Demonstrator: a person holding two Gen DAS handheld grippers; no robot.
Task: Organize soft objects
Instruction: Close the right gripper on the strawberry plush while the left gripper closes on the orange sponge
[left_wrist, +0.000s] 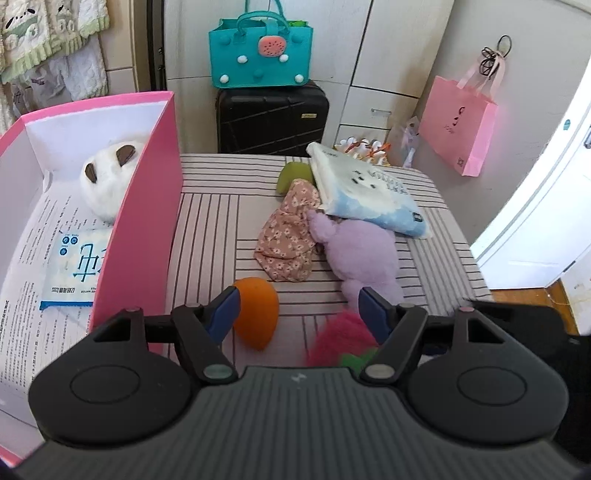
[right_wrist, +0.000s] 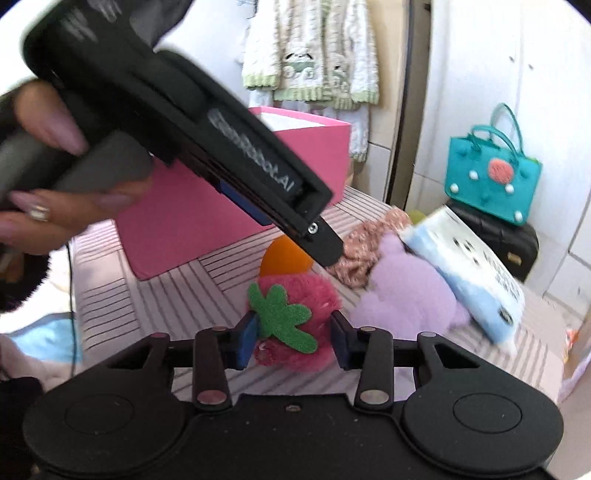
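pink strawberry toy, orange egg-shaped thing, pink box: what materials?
Strawberry toy: fuzzy plush with a flat, felt-like green leaf. Orange thing: smooth and matte, probably foam or soft rubber; can't tell which. Pink box: stiff, flat walls with a white inside, likely cardboard.

Striped cloth-covered worktop (left_wrist: 207, 236), carrying open pink cardboard box (left_wrist: 147, 206), orange foam egg (left_wrist: 258, 314), floral fabric piece (left_wrist: 288, 240), lilac plush toy (left_wrist: 362, 254), pink fuzzy strawberry (right_wrist: 295, 295), blue-white tissue pack (left_wrist: 369, 192).
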